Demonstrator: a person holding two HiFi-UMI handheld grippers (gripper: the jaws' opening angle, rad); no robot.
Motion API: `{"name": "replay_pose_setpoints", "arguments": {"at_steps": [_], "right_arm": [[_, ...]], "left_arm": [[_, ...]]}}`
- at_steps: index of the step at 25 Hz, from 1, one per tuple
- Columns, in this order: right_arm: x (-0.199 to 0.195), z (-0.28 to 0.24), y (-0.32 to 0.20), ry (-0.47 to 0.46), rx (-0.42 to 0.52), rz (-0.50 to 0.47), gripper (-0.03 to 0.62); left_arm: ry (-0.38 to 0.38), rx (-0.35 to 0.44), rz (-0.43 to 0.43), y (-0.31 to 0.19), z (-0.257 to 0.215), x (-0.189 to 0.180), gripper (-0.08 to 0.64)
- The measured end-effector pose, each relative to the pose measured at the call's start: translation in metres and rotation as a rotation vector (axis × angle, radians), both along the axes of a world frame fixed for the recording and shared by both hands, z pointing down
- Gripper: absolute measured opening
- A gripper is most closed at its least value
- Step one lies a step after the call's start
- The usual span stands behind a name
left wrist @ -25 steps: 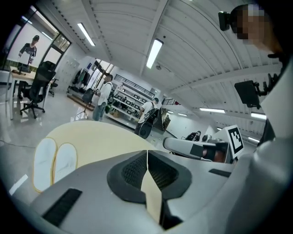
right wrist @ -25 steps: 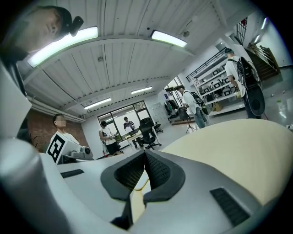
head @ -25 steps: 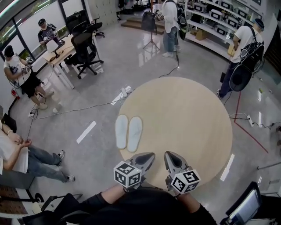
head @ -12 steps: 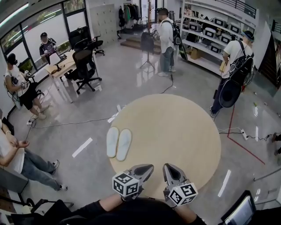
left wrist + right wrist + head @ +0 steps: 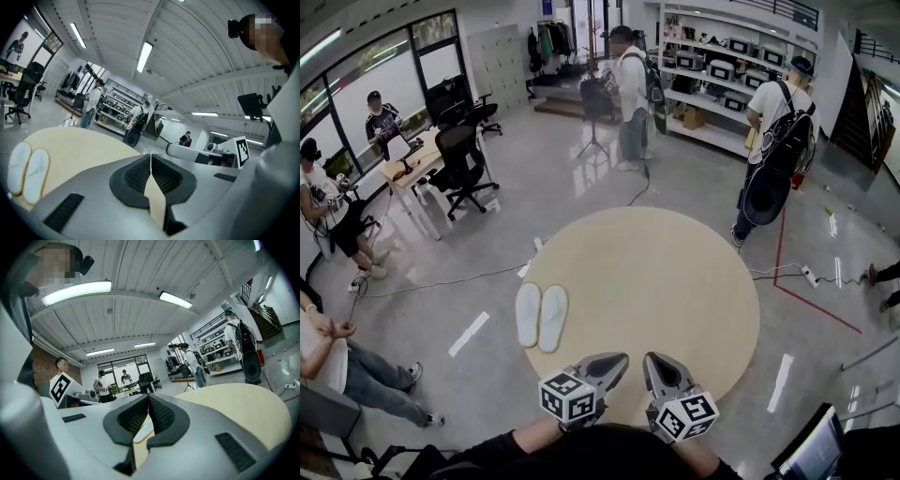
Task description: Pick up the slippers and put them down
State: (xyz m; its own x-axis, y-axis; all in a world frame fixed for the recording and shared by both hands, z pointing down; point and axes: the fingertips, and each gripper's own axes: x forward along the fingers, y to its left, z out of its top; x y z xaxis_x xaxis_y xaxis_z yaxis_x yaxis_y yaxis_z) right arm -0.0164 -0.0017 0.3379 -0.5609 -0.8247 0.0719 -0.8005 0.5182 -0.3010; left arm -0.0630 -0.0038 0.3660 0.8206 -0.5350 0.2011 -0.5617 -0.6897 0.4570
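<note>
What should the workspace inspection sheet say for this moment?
Surface: round beige wooden table.
Job's things: pair of flat white slippers, side by side at the table's left edge.
Clutter: nothing seen.
Grippers: left gripper and right gripper both shut, empty, over the near edge.
Cables: thin floor cable; white power strip.
Surroundings: standing person, black office chair, white shelving.
</note>
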Motion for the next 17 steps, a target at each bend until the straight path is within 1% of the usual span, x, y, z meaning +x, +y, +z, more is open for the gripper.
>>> {"name": "replay_pose_setpoints", "arguments": {"at_steps": [5, 9, 12, 17], "right_arm": [[-0.005, 0.007, 0.006, 0.000, -0.024, 0.020, 0.017], [-0.010, 0.004, 0.003, 0.005, -0.026, 0.030, 0.017], [-0.009, -0.002, -0.001, 0.004, -0.022, 0.032, 0.017], [-0.020, 0.008, 0.004, 0.002, -0.019, 0.034, 0.017]], "left_arm": [[-0.004, -0.007, 0.032, 0.006, 0.005, -0.001, 0.024], [0.001, -0.015, 0.031, 0.002, 0.002, -0.008, 0.025], [0.002, -0.007, 0.031, -0.002, -0.004, -0.007, 0.024], [0.007, -0.001, 0.032, 0.005, 0.005, -0.020, 0.023]]}}
